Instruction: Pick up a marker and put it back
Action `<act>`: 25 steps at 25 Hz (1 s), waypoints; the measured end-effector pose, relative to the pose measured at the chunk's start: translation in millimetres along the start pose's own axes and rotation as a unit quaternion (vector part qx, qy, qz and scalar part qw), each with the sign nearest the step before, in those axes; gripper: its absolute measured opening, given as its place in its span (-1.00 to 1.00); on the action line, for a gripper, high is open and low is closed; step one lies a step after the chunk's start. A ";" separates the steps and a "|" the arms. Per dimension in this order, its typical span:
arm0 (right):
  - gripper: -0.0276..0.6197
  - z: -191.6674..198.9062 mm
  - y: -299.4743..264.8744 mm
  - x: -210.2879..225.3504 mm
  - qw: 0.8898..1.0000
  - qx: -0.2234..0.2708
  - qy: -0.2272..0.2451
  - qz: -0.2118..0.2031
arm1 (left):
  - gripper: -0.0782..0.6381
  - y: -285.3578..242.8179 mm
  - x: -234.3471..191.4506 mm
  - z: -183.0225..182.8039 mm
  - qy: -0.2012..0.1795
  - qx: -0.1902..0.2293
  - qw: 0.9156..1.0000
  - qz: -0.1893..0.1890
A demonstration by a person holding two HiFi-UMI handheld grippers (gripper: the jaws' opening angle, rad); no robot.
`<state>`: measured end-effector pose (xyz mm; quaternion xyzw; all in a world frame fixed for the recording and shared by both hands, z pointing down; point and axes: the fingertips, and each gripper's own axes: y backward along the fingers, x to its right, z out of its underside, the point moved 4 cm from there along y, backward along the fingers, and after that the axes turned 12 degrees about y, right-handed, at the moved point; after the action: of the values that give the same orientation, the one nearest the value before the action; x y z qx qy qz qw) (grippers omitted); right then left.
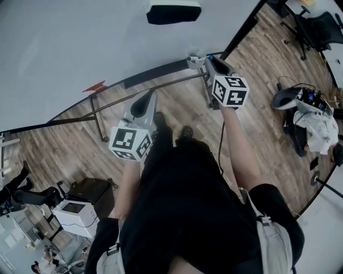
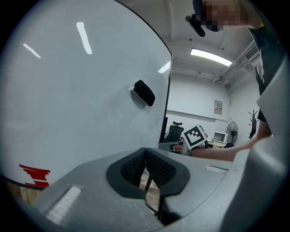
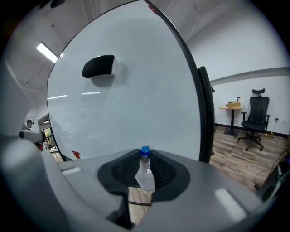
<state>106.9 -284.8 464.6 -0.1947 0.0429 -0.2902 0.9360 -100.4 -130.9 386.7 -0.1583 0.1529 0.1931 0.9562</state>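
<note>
We have the right tool pinching the marker. Its pads press on the pale barrel from both sides, and the blue cap pokes out at their tips. So the marker rests on nothing. It hangs in the air in that grip, close in front of the whiteboard at its right end, just beside the dark rail along the board's bottom edge. We judge the pick-up half done. Holding the marker this near the rail keeps the way back short, since the rail is the likely place to set it down.

The left tool has its pads pressed together with nothing between them. It sits to the left, nearer us and well apart from the marker. We read that as parked out of the way, since one light marker needs only one tool. The black eraser clings to the board far up, clear of both tools.
</note>
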 end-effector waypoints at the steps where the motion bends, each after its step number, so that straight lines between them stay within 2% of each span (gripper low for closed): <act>1: -0.68 -3.5 4.4 0.7 1.000 0.007 0.000 0.001 | -0.75 0.2 2.0 2.1 0.001 -0.001 1.000 0.001; 8: -0.68 -27.5 38.8 3.8 0.997 0.072 0.013 0.016 | -0.75 2.4 18.3 14.4 0.004 -0.012 1.000 0.005; 15: -0.68 -30.2 60.3 -4.1 0.995 0.098 0.004 0.029 | -0.75 12.2 23.8 19.4 0.001 -0.021 1.000 0.009; 25: -0.68 -24.2 103.0 -36.1 0.990 0.118 0.017 0.073 | -0.75 27.1 21.4 15.9 -0.008 -0.019 0.998 0.067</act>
<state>126.6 -195.0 401.0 -0.0737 0.0385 -0.2270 0.9703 -89.3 -94.6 386.8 -0.1639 0.1519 0.2608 0.9392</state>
